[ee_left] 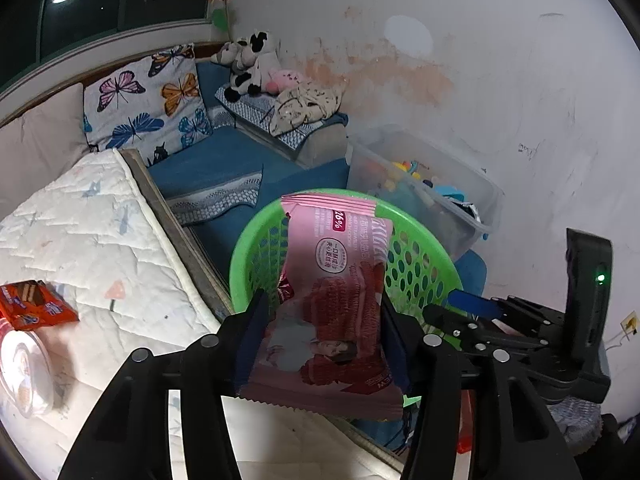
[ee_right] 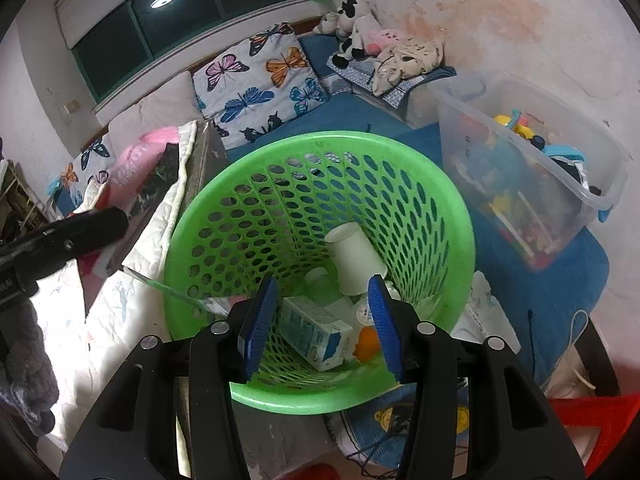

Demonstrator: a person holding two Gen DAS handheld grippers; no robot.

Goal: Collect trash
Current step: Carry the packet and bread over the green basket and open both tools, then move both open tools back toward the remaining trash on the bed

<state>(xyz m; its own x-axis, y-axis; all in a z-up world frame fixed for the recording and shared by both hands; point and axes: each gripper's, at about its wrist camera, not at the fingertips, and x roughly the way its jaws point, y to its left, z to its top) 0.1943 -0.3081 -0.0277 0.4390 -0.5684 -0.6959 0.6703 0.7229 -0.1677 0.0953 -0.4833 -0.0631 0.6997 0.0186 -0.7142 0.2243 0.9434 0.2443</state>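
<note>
One thin, crinkly pink plastic snack wrapper (ee_left: 332,312), light, limp and slippery, is pinched across its middle in my left hand-held gripper (ee_left: 324,344) just above the green perforated plastic basket (ee_left: 420,268), while my right hand-held gripper (ee_right: 322,322) hangs released, empty, over it.

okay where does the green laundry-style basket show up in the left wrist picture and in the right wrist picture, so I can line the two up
Left wrist view: the green basket sits centre, mostly hidden behind the pink snack wrapper clamped in the left gripper.
Right wrist view: the green basket fills the centre, seen from above, with a paper cup inside, beyond the open right gripper.
Shared landmark: the butterfly pillow behind the basket.
</note>
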